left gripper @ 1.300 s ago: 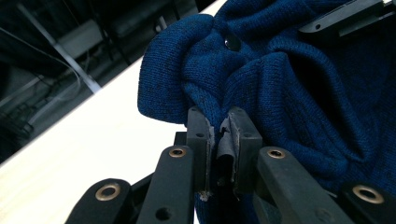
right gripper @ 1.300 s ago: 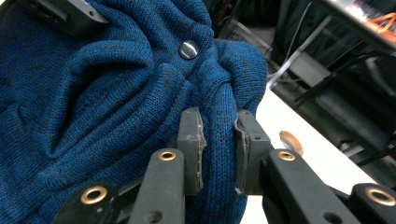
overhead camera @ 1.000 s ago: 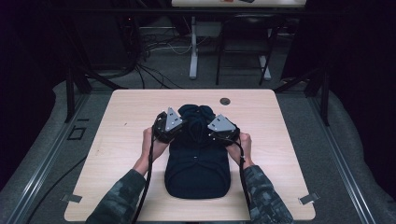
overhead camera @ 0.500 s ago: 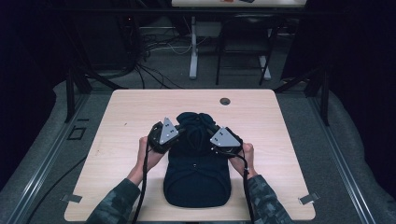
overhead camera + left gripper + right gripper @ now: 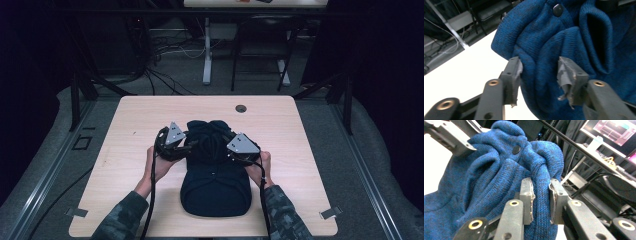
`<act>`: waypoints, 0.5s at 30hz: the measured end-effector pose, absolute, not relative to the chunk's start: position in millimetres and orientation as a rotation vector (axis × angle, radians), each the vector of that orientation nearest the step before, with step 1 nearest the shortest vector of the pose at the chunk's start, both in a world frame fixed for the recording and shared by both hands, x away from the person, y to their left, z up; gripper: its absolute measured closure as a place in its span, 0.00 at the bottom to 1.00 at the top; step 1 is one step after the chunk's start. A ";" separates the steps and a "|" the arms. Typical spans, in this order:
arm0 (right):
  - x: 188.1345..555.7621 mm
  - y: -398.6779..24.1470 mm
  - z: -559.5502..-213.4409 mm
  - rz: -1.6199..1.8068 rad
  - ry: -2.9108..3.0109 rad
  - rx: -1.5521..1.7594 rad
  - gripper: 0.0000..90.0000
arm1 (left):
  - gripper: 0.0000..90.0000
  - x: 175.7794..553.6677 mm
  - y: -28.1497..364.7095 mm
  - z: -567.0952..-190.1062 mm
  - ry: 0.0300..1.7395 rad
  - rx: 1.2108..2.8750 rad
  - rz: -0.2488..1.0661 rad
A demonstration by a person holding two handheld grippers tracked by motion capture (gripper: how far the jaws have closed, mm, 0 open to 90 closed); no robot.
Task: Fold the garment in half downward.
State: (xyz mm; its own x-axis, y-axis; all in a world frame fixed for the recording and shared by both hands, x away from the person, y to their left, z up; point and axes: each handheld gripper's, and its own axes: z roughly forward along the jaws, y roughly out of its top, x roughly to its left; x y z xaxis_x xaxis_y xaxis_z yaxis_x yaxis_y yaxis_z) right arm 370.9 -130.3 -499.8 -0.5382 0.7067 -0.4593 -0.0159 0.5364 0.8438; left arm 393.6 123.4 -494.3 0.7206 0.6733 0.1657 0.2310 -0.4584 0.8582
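Note:
A dark blue knit garment [image 5: 215, 185] with a dark button [image 5: 558, 9] lies in the middle of the light wooden table [image 5: 310, 130], its far end bunched into folds. At the left side of that bunched end, my left gripper [image 5: 192, 145] has its jaws set wide around a thick fold [image 5: 540, 70], and both taped pads [image 5: 565, 72] press the fabric. My right gripper [image 5: 227, 150] is on the right side of the bunch, shut tight on a narrow upright fold [image 5: 541, 197]. The button [image 5: 516, 149] sits just beyond that fold.
A small round hole [image 5: 241, 108] is near the table's far edge. Bare tabletop lies left and right of the garment. Beyond the table are desk legs [image 5: 207, 50] and floor cables [image 5: 165, 55]. A lit monitor [image 5: 616, 130] stands off to the side.
Both grippers have come toward the person, and the garment slid with them toward the near edge. Its far end stays bunched between the jaws.

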 end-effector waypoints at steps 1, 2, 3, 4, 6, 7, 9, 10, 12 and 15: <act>371.0 -130.2 -500.2 1.063 1.916 0.562 0.84 | 0.54 391.9 123.9 -494.7 0.689 2.027 0.621; 371.5 -129.9 -500.7 1.067 1.919 0.564 0.84 | 0.52 390.0 124.2 -495.4 0.693 2.027 0.603; 371.8 -129.3 -501.5 1.065 1.922 0.565 0.84 | 0.51 388.1 124.8 -496.2 0.699 2.025 0.591; 372.2 -129.0 -502.2 1.064 1.921 0.565 0.84 | 0.50 386.0 125.5 -497.2 0.702 2.022 0.579; 373.0 -128.9 -503.3 1.066 1.924 0.571 0.84 | 0.49 381.9 126.4 -500.4 0.711 2.024 0.536; 373.3 -129.1 -503.5 1.071 1.924 0.572 0.84 | 0.49 379.8 126.4 -503.1 0.712 2.026 0.513; 373.7 -128.9 -503.4 1.069 1.927 0.570 0.84 | 0.52 373.9 123.8 -510.7 0.708 2.046 0.454; 373.8 -128.9 -503.0 1.069 1.929 0.570 0.84 | 0.54 370.0 121.2 -515.7 0.704 2.061 0.438; 373.8 -128.2 -502.9 1.069 1.927 0.569 0.84 | 0.59 362.3 115.7 -526.8 0.698 2.090 0.401; 374.0 -128.1 -502.0 1.077 1.933 0.564 0.84 | 0.75 352.7 109.4 -545.7 0.709 2.110 0.316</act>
